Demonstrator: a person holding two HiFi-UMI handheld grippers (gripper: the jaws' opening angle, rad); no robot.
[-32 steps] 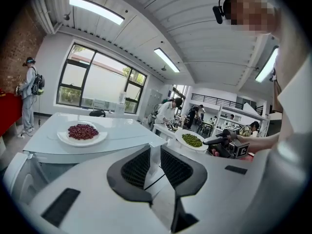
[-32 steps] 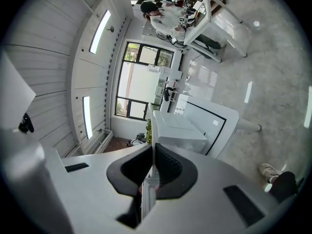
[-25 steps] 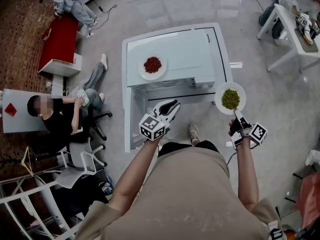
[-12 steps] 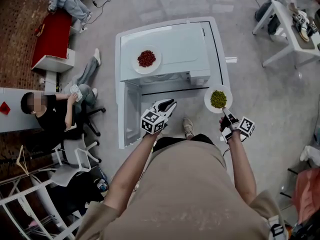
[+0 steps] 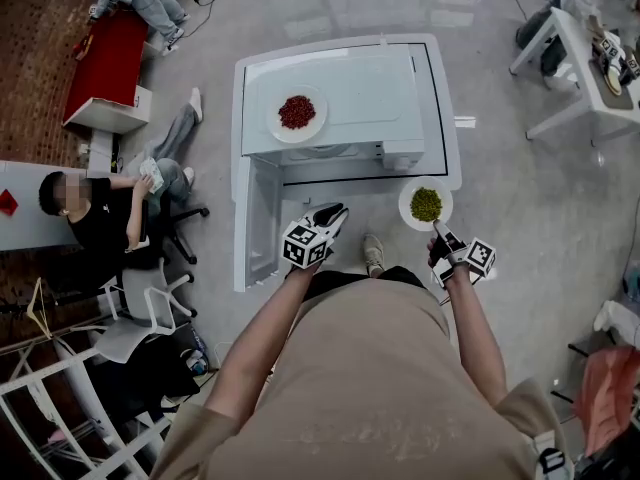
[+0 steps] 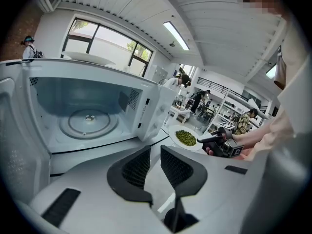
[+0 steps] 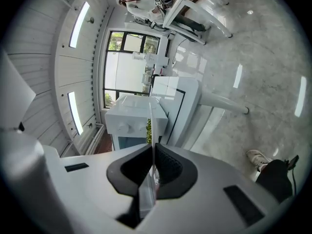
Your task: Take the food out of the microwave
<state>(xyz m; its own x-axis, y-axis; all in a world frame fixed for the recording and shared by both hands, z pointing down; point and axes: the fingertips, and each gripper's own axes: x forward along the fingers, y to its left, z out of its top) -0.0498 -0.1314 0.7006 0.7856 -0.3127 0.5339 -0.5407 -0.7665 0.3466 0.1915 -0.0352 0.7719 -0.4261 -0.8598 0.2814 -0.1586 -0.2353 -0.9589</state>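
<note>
Tabletop microwave (image 5: 372,86) stands open, red-bean plate (image 5: 297,114) on top.

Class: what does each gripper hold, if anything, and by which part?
Right gripper grips the plate of green beans by its near rim; left gripper, jaws apart, holds nothing.

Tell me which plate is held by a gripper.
The plate of green beans, clamped at its rim by the right gripper; the plate of red beans sits free on top of the microwave.
</note>
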